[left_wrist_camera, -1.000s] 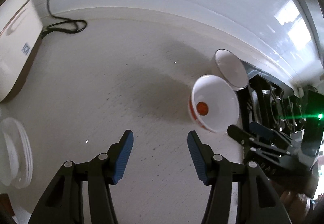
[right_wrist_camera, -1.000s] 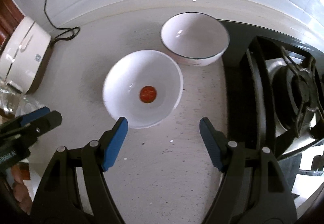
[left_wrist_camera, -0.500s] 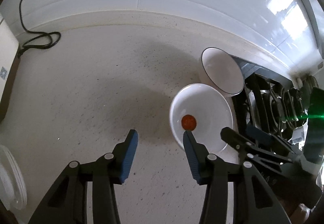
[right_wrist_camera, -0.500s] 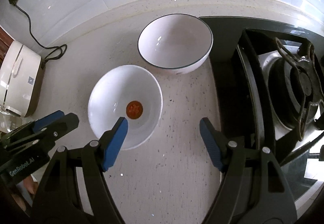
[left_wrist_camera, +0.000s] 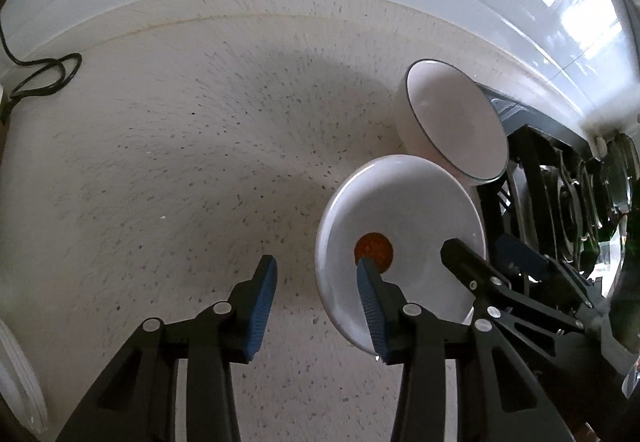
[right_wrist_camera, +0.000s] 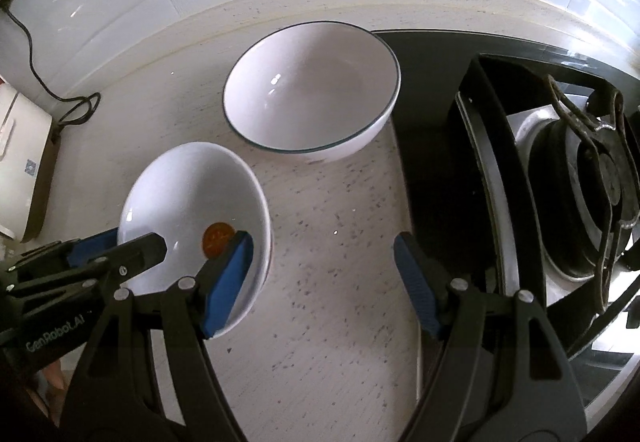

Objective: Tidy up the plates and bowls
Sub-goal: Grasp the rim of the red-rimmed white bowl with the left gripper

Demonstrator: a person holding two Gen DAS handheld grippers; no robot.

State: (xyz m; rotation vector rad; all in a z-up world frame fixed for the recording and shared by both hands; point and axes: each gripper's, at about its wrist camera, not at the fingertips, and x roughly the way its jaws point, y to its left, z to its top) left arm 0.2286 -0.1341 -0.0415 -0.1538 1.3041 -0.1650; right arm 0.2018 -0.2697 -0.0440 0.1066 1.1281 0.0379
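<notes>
A small white bowl (left_wrist_camera: 400,210) with an orange mark at its bottom stands on the speckled counter. My left gripper (left_wrist_camera: 315,264) is open and straddles its left rim: one pad is over the inside, the other outside. My right gripper (right_wrist_camera: 323,242) is open too, its left pad over the small bowl's (right_wrist_camera: 180,194) right rim and its right pad over bare counter. Whether any pad touches the bowl is unclear. Behind it stands a larger white bowl with a dark rim (right_wrist_camera: 312,90), empty and close to the small one.
A black gas stove (right_wrist_camera: 560,162) fills the right side, its edge next to the larger bowl. A white appliance (right_wrist_camera: 20,162) with a black cable (right_wrist_camera: 60,98) sits at the far left. A stack of white plates (left_wrist_camera: 16,374) lies at the counter's lower left.
Both grippers have closed in on the small bowl from opposite sides. The left one swung right, away from the appliance. Both stayed open; the bowls have not moved.
</notes>
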